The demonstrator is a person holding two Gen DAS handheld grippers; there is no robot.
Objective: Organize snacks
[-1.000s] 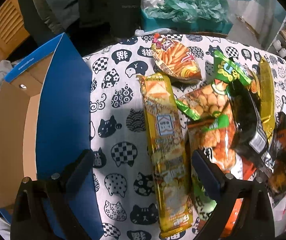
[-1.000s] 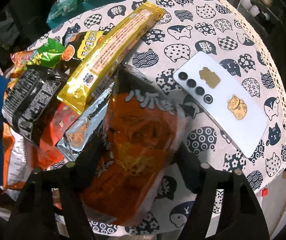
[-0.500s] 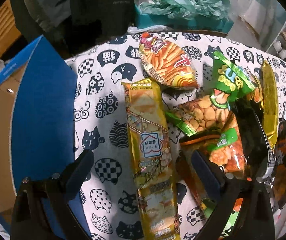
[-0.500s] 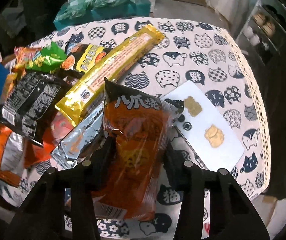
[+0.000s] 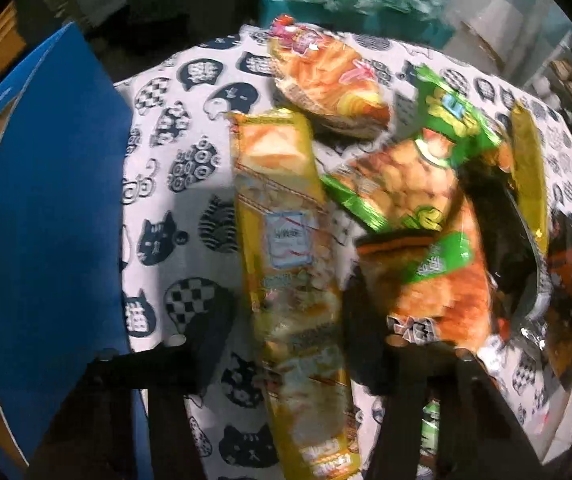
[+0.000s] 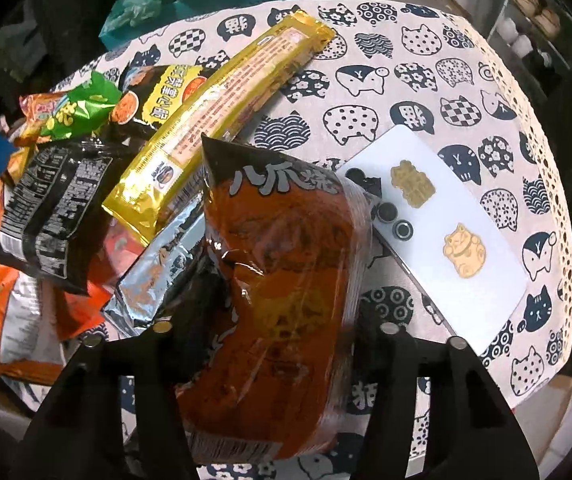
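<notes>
Snack packs lie heaped on a cat-print tablecloth [image 5: 173, 184]. A long yellow cracker pack [image 5: 286, 248] runs between the fingers of my left gripper [image 5: 286, 312], whose jaws are closing. The right finger touches the pack's edge, while a thin strip of cloth still shows beside the left finger. My right gripper [image 6: 281, 312] squeezes an orange-brown bag [image 6: 286, 272] and holds it tilted up over a white phone [image 6: 446, 232]. Its jaws are opening slightly, with the bag still pinched.
An open blue-flapped cardboard box [image 5: 53, 220] stands left of the table. In the pile are an orange stick-snack bag [image 5: 326, 76], a green nut bag [image 5: 406, 184], a black bag [image 6: 53, 196], a gold pack [image 6: 225, 92] and a silver bag [image 6: 165, 272]. The table edge curves off at right.
My left gripper sank toward the yellow pack and its wide-open fingers came in around it. My right gripper closed on the orange-brown bag and raised it over the phone's camera corner.
</notes>
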